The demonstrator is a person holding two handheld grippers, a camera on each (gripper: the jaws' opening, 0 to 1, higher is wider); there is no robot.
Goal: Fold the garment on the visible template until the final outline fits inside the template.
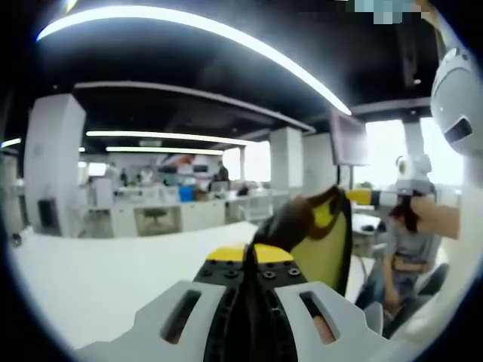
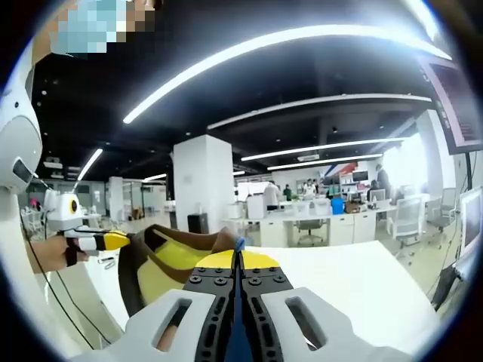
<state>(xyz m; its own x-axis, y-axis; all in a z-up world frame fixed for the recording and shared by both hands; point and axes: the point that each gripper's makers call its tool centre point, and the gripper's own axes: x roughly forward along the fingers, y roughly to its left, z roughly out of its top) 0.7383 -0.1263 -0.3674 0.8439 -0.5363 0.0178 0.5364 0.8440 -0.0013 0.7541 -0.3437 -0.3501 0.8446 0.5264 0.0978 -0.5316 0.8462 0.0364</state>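
Note:
I hold a brown and yellow garment (image 1: pixel 313 226) up in the air between both grippers. In the left gripper view my left gripper (image 1: pixel 250 260) is shut on a brown edge of it, and the cloth stretches right toward the right gripper (image 1: pixel 370 197), held by a hand. In the right gripper view my right gripper (image 2: pixel 238 260) is shut on the garment (image 2: pixel 170 260), which hangs leftward to the left gripper (image 2: pixel 94 241). A thin blue edge shows between the right jaws. The white table (image 1: pixel 98 279) lies below the cloth.
Beyond the white table (image 2: pixel 339 279) there is an open office with desks, chairs, white pillars (image 2: pixel 202 181) and several people far off. A seated person (image 1: pixel 404 249) is at the right of the left gripper view. A monitor (image 2: pixel 460 98) hangs at upper right.

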